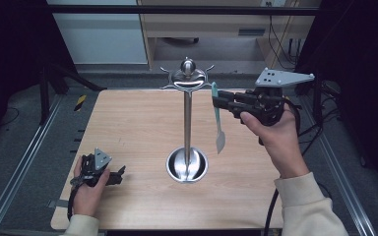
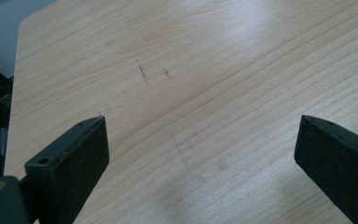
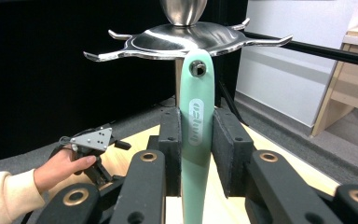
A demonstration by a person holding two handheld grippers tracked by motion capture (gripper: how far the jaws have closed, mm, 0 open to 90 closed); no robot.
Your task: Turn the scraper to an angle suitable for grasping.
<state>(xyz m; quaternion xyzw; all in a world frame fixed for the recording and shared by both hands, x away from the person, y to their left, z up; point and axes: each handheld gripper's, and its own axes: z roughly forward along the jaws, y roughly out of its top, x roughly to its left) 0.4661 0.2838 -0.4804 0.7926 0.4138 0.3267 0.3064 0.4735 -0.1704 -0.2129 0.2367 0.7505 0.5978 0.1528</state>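
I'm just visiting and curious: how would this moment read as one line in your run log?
right gripper: shut on mint spatula, raised near stand hooks | left gripper: open, low over table

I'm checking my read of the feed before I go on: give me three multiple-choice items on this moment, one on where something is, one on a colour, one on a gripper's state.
1. Where is the left gripper?
A. Low over the table's near left part
B. At the top of the stand
C. Over the far right corner

2. What colour is the handle of the utensil?
A. Red
B. Pale green
C. Black

3. How is the right gripper set?
A. Open over bare wood
B. Shut on the stand's pole
C. Shut on the utensil's handle

Answers:
1 A: the high view puts it near the table edge at the left, apart from the stand.
2 B: the right gripper view shows a mint-coloured handle with a hole at its top.
3 C: both pads press the handle's sides just under the stand's hooks.
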